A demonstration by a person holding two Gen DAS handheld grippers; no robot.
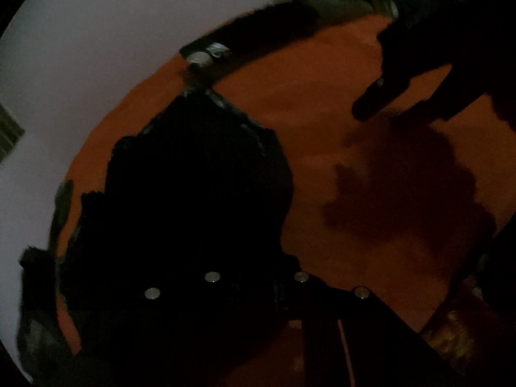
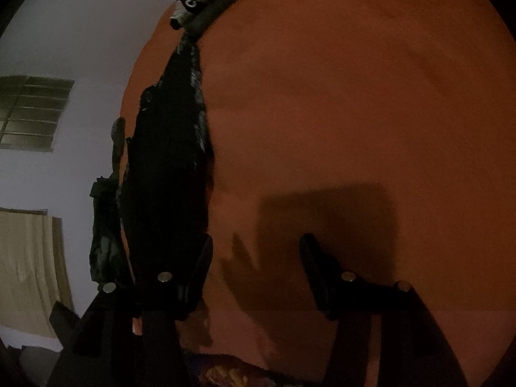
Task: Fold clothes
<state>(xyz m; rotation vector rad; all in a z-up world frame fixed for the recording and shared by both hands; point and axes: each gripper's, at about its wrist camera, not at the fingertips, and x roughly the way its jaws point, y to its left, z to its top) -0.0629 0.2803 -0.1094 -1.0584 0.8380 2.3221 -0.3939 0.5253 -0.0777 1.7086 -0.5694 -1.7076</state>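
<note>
We see the left tool (image 1: 225,258) pinched on the black garment (image 1: 200,174) to lift its edge from the orange bed (image 1: 322,80) for folding, while our right tool (image 2: 254,258) stands spread and empty just beside it.

1. The orange bench (image 2: 354,96) lies bare across its middle and right; you have open passage there.
2. A dark garment (image 2: 167,167) runs along the bench's left edge and blocks that side.
3. A dark rolled item (image 2: 206,16) lies at the far edge, touching the garment's far end.
4. Your right tool (image 2: 254,258) stands with its fingers apart over bare surface, just beside the garment.
5. In the left wrist view the garment (image 1: 193,193) fills the space ahead; your other tool (image 1: 403,74) hangs over the bench's far right.
</note>
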